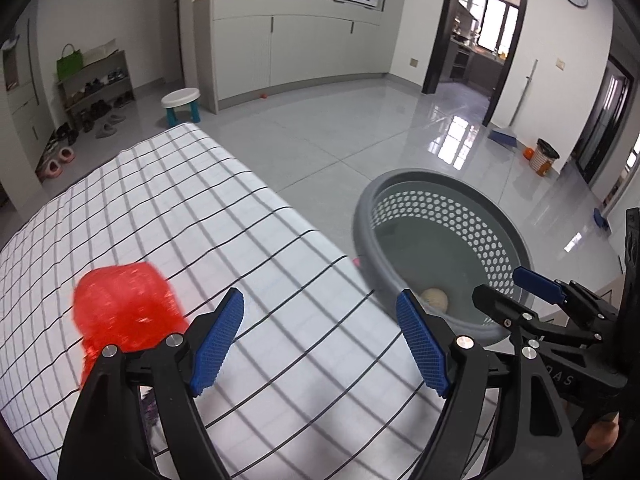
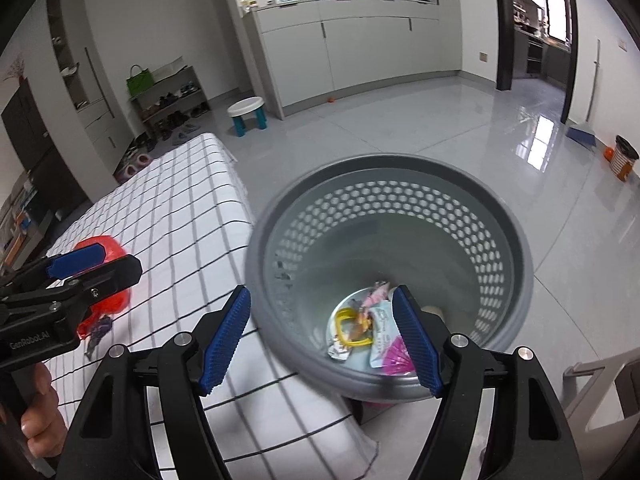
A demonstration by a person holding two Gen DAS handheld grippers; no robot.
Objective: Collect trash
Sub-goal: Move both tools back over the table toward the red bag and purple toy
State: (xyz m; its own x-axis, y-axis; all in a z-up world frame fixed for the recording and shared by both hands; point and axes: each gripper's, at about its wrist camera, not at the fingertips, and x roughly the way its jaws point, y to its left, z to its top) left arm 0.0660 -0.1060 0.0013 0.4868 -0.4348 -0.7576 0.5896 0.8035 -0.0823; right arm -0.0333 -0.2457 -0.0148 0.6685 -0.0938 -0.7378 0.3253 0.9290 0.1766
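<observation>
Hovering over the checked tablecloth [image 1: 240, 208], left gripper [image 1: 320, 340] jaws apart, nothing between them — red plastic bag [image 1: 124, 312] lies on the cloth just left of its left finger. Right gripper [image 2: 322, 340] jaws also apart and empty, over the grey perforated basket [image 2: 516, 280], which stands on the floor against the table's right edge. Inside the basket — wrappers [image 2: 360, 328] and a pale ball [image 1: 434, 300] at the bottom.
</observation>
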